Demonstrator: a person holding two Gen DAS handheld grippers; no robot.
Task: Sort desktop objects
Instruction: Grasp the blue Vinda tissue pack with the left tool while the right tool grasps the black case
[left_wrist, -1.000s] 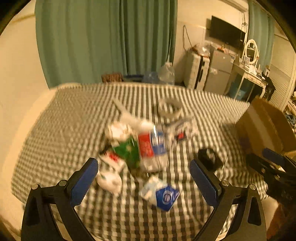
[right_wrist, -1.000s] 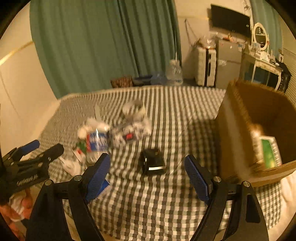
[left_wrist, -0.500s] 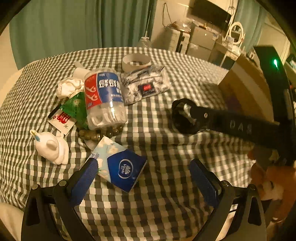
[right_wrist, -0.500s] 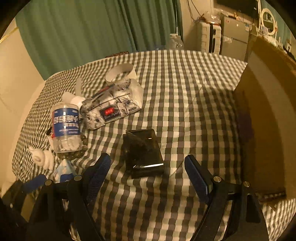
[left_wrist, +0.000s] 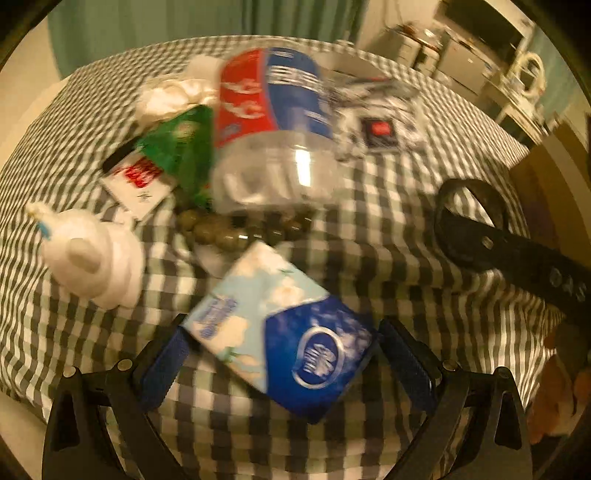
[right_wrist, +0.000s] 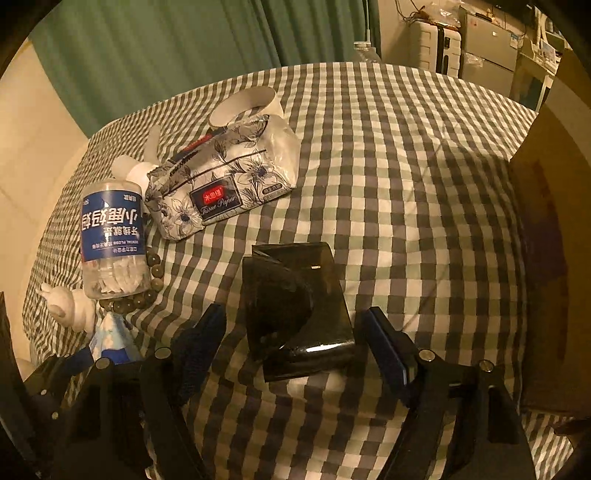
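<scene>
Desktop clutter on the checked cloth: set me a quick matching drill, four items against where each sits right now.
Items:
1. blue tissue pack
2. black case
3. floss jar
4. bead bracelet

Places:
A. lying on its side, left of the floral tissue pack
B. between the open right gripper fingers
C. curled at the jar's base
D. between the open left gripper fingers

Pairs: 1-D, 2-B, 3-A, 4-C
</scene>
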